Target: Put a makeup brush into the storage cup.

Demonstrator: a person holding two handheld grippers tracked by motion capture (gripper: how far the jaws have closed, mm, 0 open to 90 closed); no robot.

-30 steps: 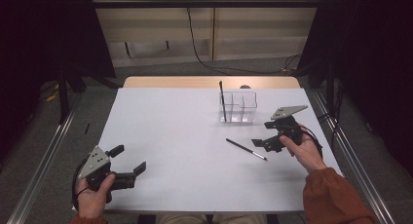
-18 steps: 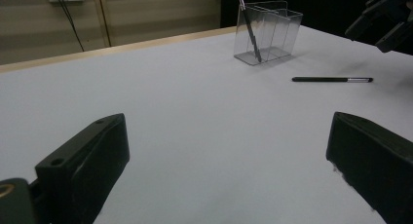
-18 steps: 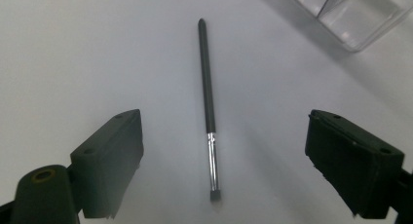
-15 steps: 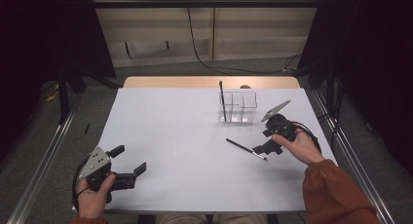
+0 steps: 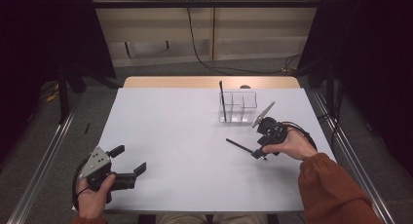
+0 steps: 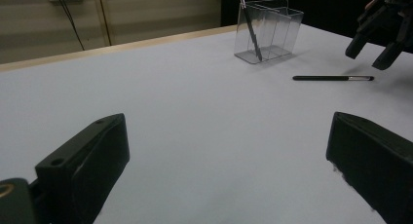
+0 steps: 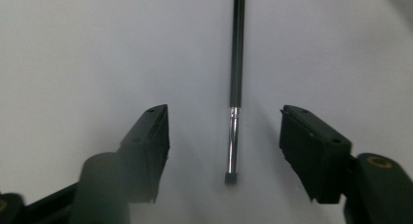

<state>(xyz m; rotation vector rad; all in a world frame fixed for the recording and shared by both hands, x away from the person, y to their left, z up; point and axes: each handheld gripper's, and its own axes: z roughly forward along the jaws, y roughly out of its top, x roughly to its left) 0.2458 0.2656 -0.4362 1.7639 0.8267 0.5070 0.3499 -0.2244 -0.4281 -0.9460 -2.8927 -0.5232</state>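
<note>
We find the brush [image 5: 239, 146] lying flat on the desk [image 5: 170, 136], near the clear organizer [image 5: 238, 107]. Our right gripper [image 7: 229, 146] straddles its metal ferrule, jaws just closing, not yet touching. Left gripper [image 5: 127, 161] rests open. Brush looks light, stiff, slim; likely rolls, so we pinch mid-ferrule.

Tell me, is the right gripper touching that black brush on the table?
Apart. The right gripper view shows the brush lying between the gripper's closing jaws, table visible each side.

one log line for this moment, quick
right tongs: closing, straddling brush, no contact | left tongs: open, idle | organizer: one brush inside
</note>
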